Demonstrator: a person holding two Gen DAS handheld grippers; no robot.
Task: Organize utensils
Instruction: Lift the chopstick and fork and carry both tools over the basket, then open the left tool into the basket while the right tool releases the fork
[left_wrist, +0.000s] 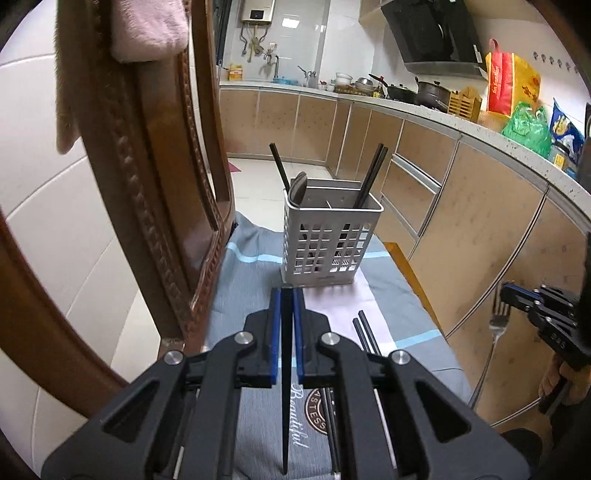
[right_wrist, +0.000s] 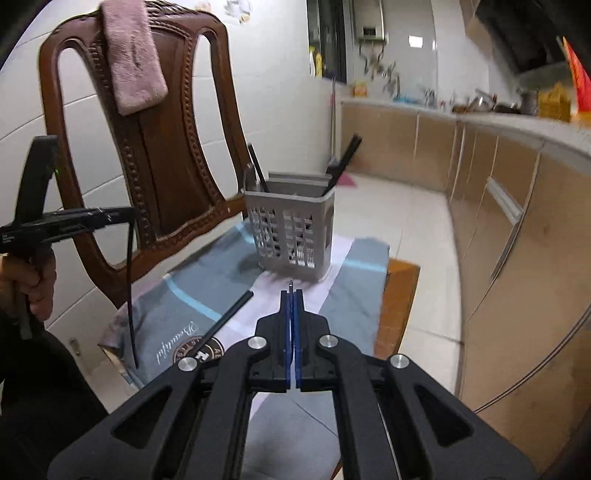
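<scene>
Utensils are mid-transfer: the left gripper (left_wrist: 287, 295) jaws pinch a black chopstick (left_wrist: 286, 387), the right gripper (left_wrist: 506, 295) jaws a fork (left_wrist: 493, 332), both lifted near the grey caddy (left_wrist: 328, 236) standing far on the cloth-covered surface (left_wrist: 399, 306); next, drop each into a compartment.

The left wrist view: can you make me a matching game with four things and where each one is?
Things:
1. fork
2. single black chopstick
3. grey basket
4. pink towel

Places:
A. draped over the chair back
B. standing on the cloth
C. held in the right tongs, hanging down
D. held in the left tongs

Pairs: 1-C, 2-D, 3-B, 4-A
</scene>
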